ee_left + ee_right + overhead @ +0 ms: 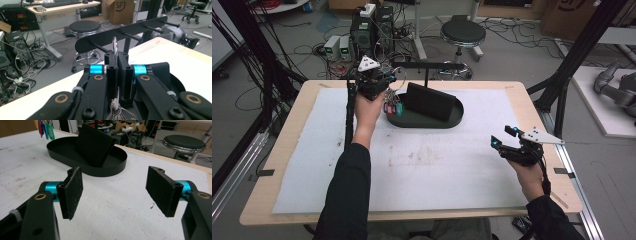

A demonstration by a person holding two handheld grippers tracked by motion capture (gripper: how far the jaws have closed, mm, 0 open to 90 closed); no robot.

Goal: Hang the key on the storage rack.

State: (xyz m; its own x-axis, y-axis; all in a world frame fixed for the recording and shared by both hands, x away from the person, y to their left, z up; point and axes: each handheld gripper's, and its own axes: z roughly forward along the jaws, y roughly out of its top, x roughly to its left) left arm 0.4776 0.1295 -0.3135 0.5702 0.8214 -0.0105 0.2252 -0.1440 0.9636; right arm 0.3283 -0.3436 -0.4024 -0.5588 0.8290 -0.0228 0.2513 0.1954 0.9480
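Left gripper (117, 72) fingers pinch key ring (114, 45) near peg rack (130, 31); right gripper (115, 186) agape

Light is even and soft from overhead, with only faint shadows. The white mat (452, 165) on the counter (307, 95) is bright, nearly washed out at the right of the left gripper view. The high view is slightly soft and low in detail, and its dark floor is dim. In the right gripper view the near pads (72, 191) look slightly soft, while the black tray (110, 171) is sharp. Straight lines bow towards the edges.
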